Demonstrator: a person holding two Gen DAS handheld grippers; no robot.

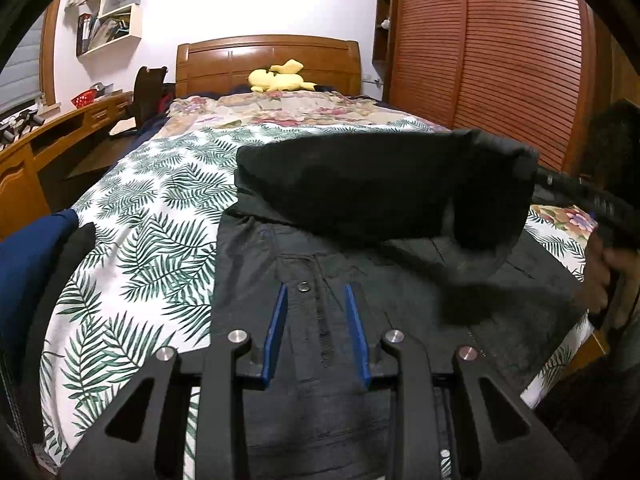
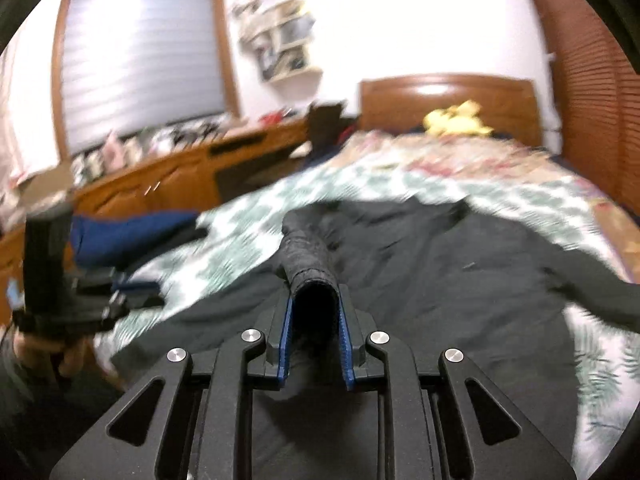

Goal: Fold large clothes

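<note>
Sleeve (image 2: 308, 256) between right tool (image 2: 314, 320) pads

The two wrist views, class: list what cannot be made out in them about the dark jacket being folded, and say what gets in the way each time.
- Left wrist view: the jacket collar area is hidden under its own lifted sleeve.
- Left wrist view: the jacket's near hem is covered by the left claw.
- Right wrist view: motion blur smears the jacket's far edge on the leaf-print bedspread.
- Right wrist view: the right claw hides the cuff's inner end.
</note>
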